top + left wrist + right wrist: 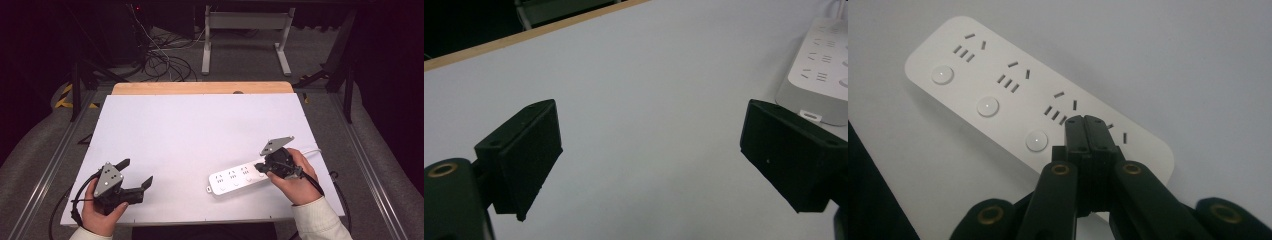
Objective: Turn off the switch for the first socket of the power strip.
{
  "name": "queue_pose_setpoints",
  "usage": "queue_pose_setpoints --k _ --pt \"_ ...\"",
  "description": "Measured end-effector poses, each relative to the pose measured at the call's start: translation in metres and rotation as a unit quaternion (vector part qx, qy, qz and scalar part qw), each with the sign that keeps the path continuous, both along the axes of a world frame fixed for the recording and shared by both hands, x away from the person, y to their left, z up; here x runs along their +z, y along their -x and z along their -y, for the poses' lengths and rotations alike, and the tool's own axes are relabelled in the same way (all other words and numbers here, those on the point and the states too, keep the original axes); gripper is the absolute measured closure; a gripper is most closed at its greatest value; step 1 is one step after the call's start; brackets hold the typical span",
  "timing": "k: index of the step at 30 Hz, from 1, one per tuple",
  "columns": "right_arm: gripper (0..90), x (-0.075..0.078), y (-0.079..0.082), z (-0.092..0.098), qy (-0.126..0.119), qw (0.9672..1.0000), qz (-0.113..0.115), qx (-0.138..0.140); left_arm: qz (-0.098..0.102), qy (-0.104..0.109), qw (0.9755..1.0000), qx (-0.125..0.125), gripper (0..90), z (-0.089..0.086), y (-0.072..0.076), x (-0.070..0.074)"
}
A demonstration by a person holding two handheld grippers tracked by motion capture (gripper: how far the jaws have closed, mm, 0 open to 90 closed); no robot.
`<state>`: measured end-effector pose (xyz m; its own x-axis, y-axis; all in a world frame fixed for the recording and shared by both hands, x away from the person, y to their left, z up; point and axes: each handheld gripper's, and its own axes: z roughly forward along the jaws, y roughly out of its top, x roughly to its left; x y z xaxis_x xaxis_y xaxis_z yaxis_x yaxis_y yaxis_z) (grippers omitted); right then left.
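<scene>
Near the front left corner of the white table (200, 125): the left gripper (136, 174), held in a hand (97, 217), jaws wide apart, nothing between them. Toward the front right: a white power strip (237, 178) lying flat, with a white cord (312, 151) running off to the right edge. At its right end: the right gripper (1084, 121), jaws pressed together, tips over the strip, nothing gripped.
</scene>
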<state>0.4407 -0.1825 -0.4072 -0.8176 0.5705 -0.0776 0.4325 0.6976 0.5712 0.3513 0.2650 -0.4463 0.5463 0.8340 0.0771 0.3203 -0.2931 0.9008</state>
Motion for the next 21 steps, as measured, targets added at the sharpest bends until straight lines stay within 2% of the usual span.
queue_pose_setpoints --k 14,15,18,21 --pt "90.0 0.0063 0.0037 0.0013 -0.016 0.9997 0.014 0.012 0.001 0.001 1.0000 0.000 10.0 0.0001 0.0003 0.0000" --pt "79.5 0.0063 0.0037 0.0014 -0.023 0.9996 0.011 0.012 0.001 0.001 1.0000 0.001 10.0 0.0001 0.0003 0.0000" --pt "66.4 0.0055 0.0026 0.0032 -0.037 0.9992 0.004 0.013 0.001 0.001 1.0000 0.001 10.1 0.0003 0.0004 0.0001" --pt "54.7 0.0071 0.0032 0.0039 -0.043 0.9988 0.016 0.015 0.000 0.001 1.0000 0.001 10.1 0.0000 0.0003 0.0000"
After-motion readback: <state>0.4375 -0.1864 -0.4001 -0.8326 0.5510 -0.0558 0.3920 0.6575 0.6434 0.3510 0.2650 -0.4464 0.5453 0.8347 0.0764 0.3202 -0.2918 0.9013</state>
